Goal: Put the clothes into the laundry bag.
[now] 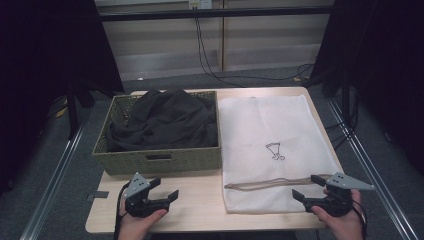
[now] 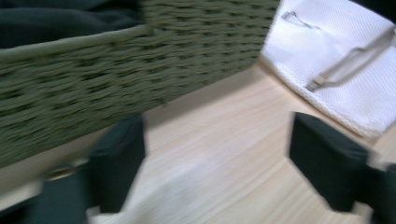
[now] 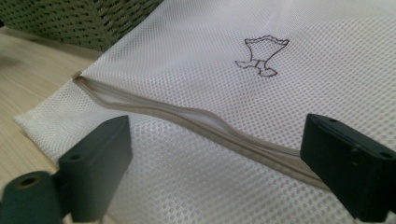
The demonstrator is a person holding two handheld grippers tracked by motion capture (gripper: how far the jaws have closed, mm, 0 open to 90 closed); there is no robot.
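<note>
your left gripper (image 1: 159, 190) hovers with jaws apart and nothing between them, over bare table (image 1: 200, 200) just in front of the woven green basket (image 1: 160, 161), which holds a heap of dark clothing (image 1: 162, 120). right of the basket, the white mesh laundry bag (image 1: 270, 130) lies flat with its long axis running away from you, marked by a small outline drawing (image 1: 275, 150) with no readable writing and its beige zipper (image 1: 270, 182) crossing the near end. your right gripper (image 1: 307, 187) is spread open, gripping nothing, over the bag's near right corner.

Left tool (image 1: 164, 189) and right tool (image 1: 306, 187) seemingly gape, held low in both hands
</note>
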